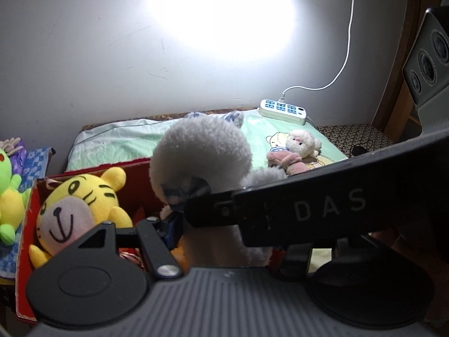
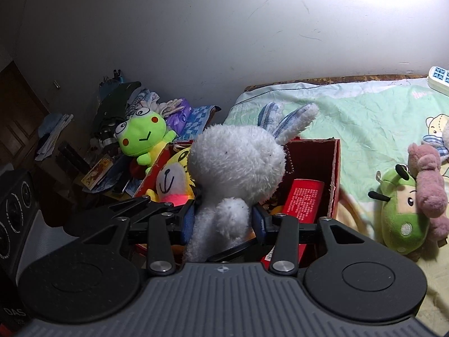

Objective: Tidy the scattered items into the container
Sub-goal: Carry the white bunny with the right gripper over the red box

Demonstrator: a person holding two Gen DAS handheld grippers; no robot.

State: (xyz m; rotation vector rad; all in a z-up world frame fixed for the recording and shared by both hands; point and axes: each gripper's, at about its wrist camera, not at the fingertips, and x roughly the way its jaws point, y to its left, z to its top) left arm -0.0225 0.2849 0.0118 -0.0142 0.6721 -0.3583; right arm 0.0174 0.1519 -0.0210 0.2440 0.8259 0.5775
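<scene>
A white plush rabbit (image 1: 202, 151) (image 2: 235, 163) hangs upright over an open red box (image 1: 25, 252) (image 2: 335, 174). My right gripper (image 2: 224, 221) is shut on the rabbit's body, with a blue pad pressed on each side. My left gripper (image 1: 207, 233) holds the same rabbit lower down. Its left pad touches the fur, and its right finger is hidden behind the right gripper's black finger (image 1: 252, 210). A yellow tiger plush (image 1: 73, 210) (image 2: 171, 179) and a red packet (image 2: 303, 199) lie inside the box.
On the green blanket (image 1: 126, 146) lie a pink plush (image 1: 289, 163) (image 2: 429, 185), a white lamb plush (image 1: 301, 143), a green bug plush (image 2: 401, 210) and a power strip (image 1: 282, 111). A green frog plush (image 2: 143, 137) sits on clutter left of the box.
</scene>
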